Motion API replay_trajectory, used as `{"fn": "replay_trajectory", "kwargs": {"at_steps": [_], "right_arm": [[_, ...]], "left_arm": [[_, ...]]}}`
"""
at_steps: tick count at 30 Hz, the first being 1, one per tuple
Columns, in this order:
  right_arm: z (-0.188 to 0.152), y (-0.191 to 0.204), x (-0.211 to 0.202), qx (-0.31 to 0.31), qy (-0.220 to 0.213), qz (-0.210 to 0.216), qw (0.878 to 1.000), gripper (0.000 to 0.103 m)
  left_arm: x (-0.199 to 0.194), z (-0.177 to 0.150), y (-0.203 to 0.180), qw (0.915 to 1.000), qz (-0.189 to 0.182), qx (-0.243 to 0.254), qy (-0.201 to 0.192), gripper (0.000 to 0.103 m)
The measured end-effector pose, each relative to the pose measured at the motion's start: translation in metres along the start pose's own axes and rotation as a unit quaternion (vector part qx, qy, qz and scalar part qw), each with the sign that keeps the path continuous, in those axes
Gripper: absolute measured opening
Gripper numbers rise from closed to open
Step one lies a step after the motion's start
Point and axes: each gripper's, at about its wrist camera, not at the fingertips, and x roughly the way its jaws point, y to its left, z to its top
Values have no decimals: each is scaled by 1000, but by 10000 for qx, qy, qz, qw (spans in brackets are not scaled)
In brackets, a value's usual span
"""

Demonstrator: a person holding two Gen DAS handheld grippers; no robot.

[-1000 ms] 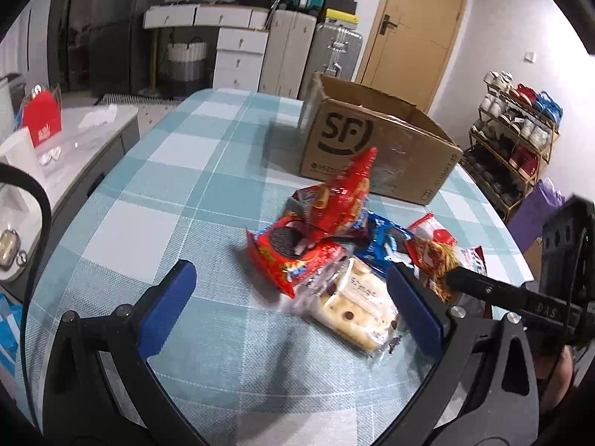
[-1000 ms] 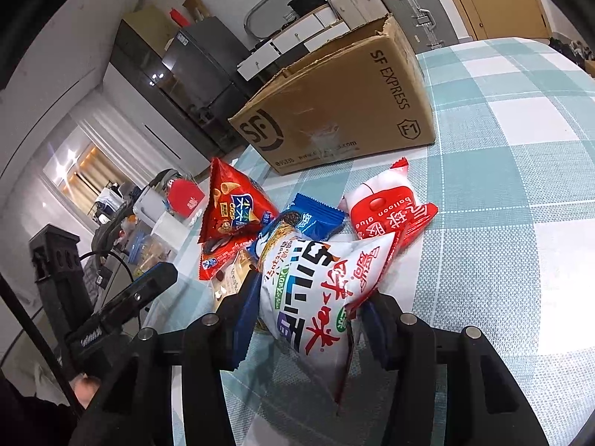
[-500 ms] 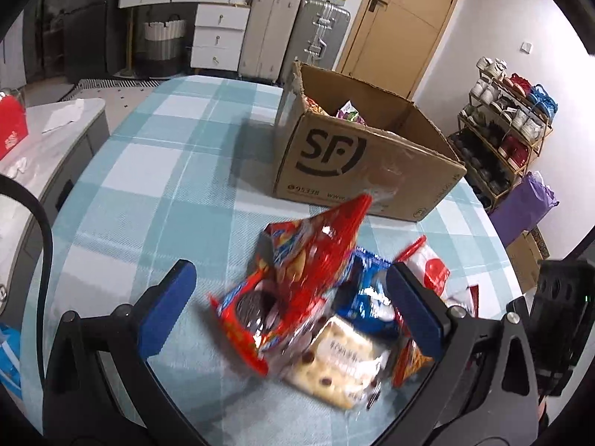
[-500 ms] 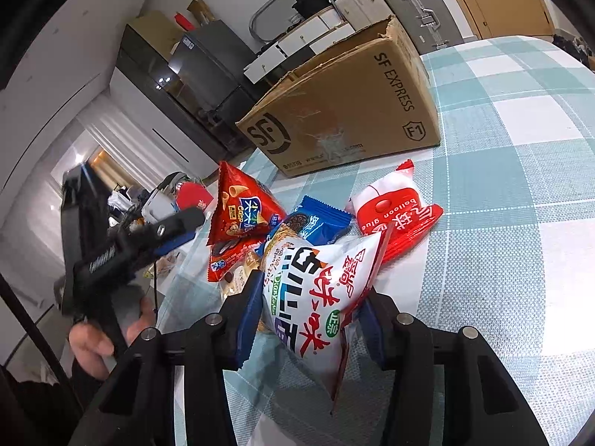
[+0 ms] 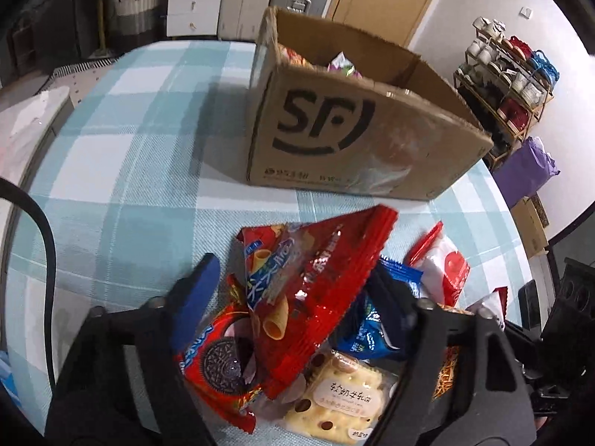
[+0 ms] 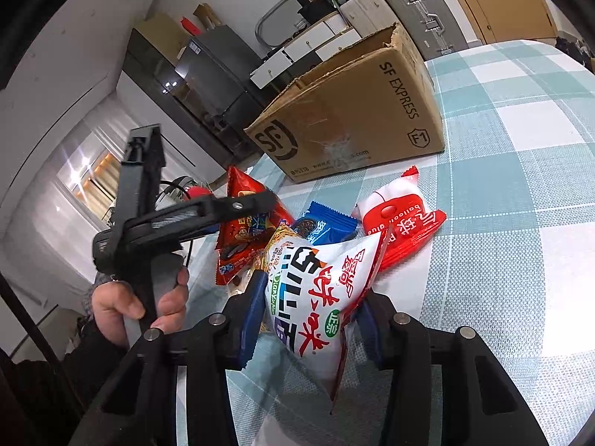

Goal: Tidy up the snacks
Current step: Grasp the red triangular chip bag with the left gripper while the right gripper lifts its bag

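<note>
A pile of snack packets lies on the checked tablecloth in front of an open SF cardboard box [image 5: 357, 141]. My left gripper [image 5: 293, 290] is open, its jaws either side of a red cone-snack bag [image 5: 316, 278] that lies on a red Oreo packet [image 5: 215, 360]; a biscuit packet [image 5: 342, 397] and a blue packet [image 5: 375, 319] lie beside. My right gripper [image 6: 308, 316] is shut on a white chip bag [image 6: 316, 290], held upright just above the table. A red-white packet [image 6: 401, 223] lies beyond it. The box [image 6: 357, 111] stands behind the pile.
The box holds some snacks [image 5: 342, 65]. The left gripper's handle and hand [image 6: 148, 260] show left of the pile in the right wrist view. A shoe rack [image 5: 513, 78], suitcases [image 6: 416, 11] and drawers stand beyond the table.
My left gripper has moved forward and down over the pile, its jaws narrowing around the red cone-snack bag. My right gripper keeps hold of the white chip bag, nearly still.
</note>
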Motion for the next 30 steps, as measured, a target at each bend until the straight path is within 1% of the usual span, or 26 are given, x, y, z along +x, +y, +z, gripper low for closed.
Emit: {"fn": "replay_trajectory", "kwargs": {"at_steps": [1,2,3,5,6,10,15,22,30], "right_arm": [[0,0,0,8,8,0,10000,46],[-1,-1,-1,12,9,-1,10000,46],[-1,0,-2,12,6,12,10000,46],[-1,-1,-2,11,4,9,10000,46],[0,-1,-1,15,4,13,10000,46],[1,0,1,27,5,6,10000,46],[1,0,0,36,-20,-3,10000,46],[-1,0,0,19,-74,-3,10000,46],[-5,0,-3,46,-168,-20,9998,46]], "left_arm": [[1,-2,1,10000,-50,0,12,67],[1,-3,1,10000,-73,15,-12,63],[0,-4,0,9999,-82,44,-62,56],[-2,-5,-2,9998,-69,126,-113,51],[-3,-6,-3,9998,-39,150,-137,49],[-5,-8,1,9997,-163,98,-179,43],[-12,-12,1,9993,-131,205,-301,41],[-22,-10,-2,9990,-172,140,-378,41],[-42,-16,-8,9982,-119,253,-525,41]]}}
